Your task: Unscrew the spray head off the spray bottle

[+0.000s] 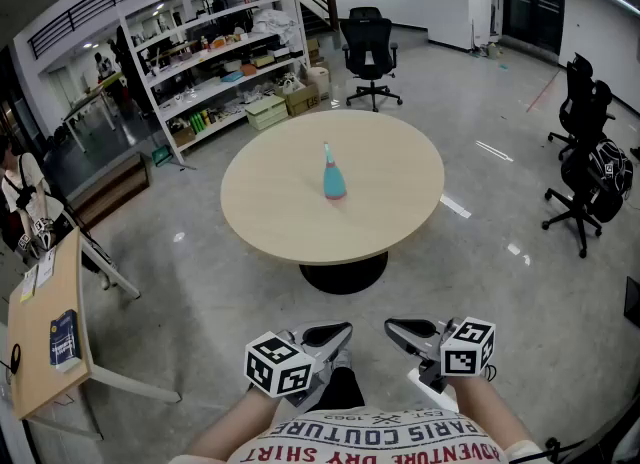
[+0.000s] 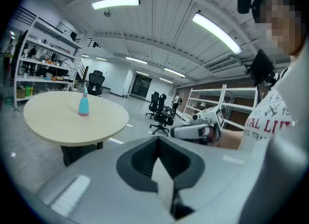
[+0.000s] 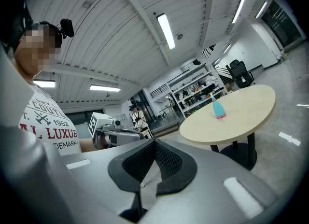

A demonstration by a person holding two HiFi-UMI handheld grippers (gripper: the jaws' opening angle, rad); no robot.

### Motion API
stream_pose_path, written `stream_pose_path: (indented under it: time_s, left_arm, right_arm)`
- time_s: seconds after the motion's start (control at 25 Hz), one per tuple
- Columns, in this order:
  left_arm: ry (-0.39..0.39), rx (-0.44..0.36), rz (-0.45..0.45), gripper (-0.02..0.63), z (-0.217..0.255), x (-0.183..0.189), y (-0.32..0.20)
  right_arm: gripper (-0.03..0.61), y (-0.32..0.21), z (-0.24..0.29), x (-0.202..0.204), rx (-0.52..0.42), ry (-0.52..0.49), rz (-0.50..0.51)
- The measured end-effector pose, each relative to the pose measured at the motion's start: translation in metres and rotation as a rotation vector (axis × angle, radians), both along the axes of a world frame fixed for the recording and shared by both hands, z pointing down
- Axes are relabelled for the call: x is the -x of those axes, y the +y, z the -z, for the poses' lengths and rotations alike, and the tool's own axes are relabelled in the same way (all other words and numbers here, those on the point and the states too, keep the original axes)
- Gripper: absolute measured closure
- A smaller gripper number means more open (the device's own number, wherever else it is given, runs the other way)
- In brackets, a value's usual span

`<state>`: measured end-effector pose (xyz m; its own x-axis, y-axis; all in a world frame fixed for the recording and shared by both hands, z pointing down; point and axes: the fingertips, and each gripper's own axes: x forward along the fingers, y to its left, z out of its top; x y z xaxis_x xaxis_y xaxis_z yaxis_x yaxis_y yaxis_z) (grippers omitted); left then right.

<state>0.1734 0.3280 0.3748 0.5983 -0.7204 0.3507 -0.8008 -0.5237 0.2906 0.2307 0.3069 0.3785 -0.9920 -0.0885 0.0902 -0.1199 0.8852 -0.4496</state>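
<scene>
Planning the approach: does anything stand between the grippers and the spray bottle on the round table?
Nothing visible does. The spray bottle stands alone on the round table, and only floor lies between the table and the left gripper and right gripper.

A big round table [image 1: 300, 202] stands on the grey floor [image 1: 200, 292]. One black chair [image 1: 368, 47] is behind it, and more black chairs [image 1: 585, 177] are at the right. White shelves [image 1: 215, 52] full of stuff stand at the back. A blue book [image 1: 64, 337] lies on a desk [image 1: 40, 377] at the left.
</scene>
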Motion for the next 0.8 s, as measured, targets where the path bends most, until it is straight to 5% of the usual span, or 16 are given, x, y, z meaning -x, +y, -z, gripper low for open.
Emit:
stream_pose_path:
  time_s: [0.48,0.8]
  left_arm:
    - [0.088,-0.058,-0.038,0.614,0.002,0.131,-0.195]
    - [0.148,-0.167,-0.1,0.614,0.032,0.226,-0.3]
  right_arm:
    - [0.578,-0.197,-0.008,0.127,0.0,0.073,-0.041]
    - [0.578,-0.318,0.032,0.206,-0.103,0.087,-0.109]
